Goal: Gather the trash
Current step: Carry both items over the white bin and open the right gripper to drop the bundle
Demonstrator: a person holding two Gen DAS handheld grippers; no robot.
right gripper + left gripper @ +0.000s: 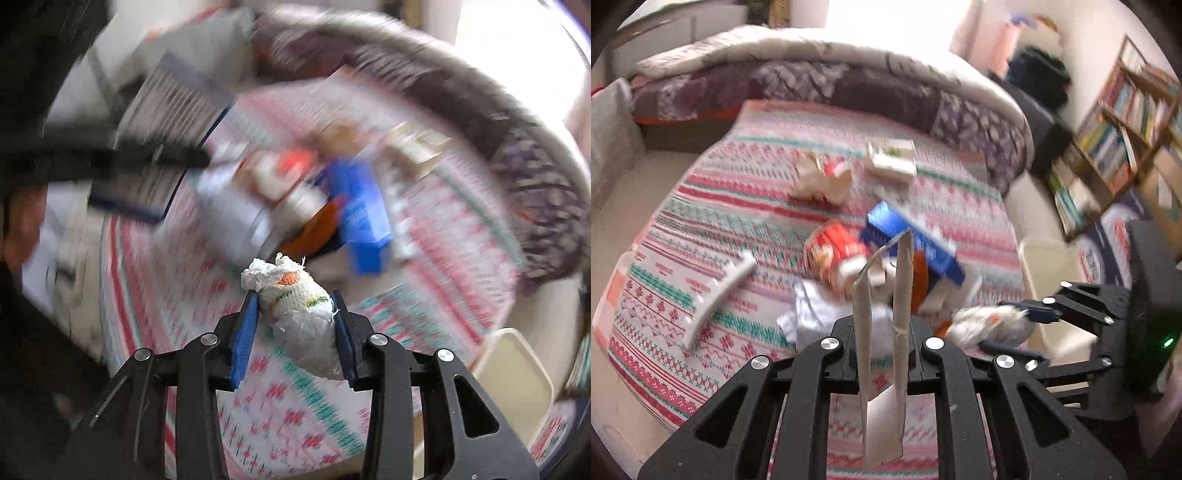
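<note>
My left gripper [882,325] is shut on an opened cardboard box [882,369] and holds it above the patterned bedspread [746,206]. My right gripper [293,325] is shut on a crumpled white tissue wad [295,314] with an orange print; it shows at the right of the left wrist view [986,321]. A heap of trash lies ahead: a blue box [912,240], a red packet [834,251], a silver wrapper [812,306], a beige carton [890,158] and a torn tan box [820,181]. The right wrist view is heavily blurred.
A white comb-like plastic piece [716,295] lies on the spread at left. A cream bin [517,380] stands by the bed's right edge, also in the left wrist view [1052,280]. A folded duvet [849,74] lies behind, and a bookshelf [1119,140] stands at right.
</note>
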